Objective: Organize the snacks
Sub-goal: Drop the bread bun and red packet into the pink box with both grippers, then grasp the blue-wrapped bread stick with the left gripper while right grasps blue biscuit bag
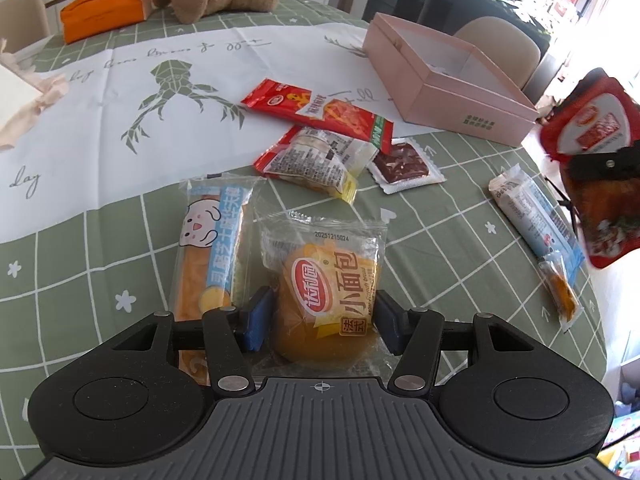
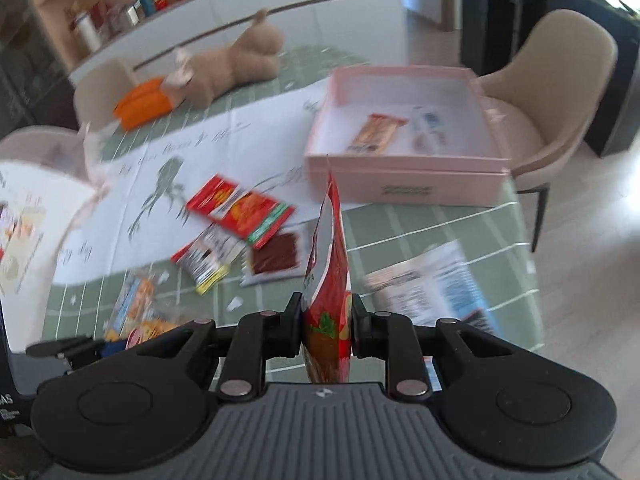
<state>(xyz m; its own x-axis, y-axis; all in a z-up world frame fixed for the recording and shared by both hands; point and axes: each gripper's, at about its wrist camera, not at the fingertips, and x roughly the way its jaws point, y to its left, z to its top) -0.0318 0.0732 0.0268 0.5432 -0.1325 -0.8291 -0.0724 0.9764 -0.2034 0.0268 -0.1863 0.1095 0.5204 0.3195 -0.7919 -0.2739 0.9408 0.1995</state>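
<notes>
Left gripper [image 1: 320, 322] sits low over the worktop [image 1: 460, 216], jaws about half open, blue pads on either side of the small bread pack [image 1: 326, 300]; pads look to touch the wrapper's sides, pack resting on the cloth, so a firm grip can't be confirmed. Long cheese-stick pack [image 1: 210, 248] lies just left of it, touching. Right gripper [image 2: 327, 322] is nearly closed, pads pinching a red snack pouch [image 2: 330, 280] edge-on, upright, lifted off the worktop; view is blurred. Pink box [image 2: 404, 176] is ahead and slightly right of the pouch, open, two small packs inside. Between the grippers and the box: red spicy-strip pack [image 1: 316, 110], face-down red pack [image 1: 316, 160], dark jerky sachet [image 1: 404, 162], all loosely overlapping. Blue-white pack [image 1: 536, 216] lies apart at right.
</notes>
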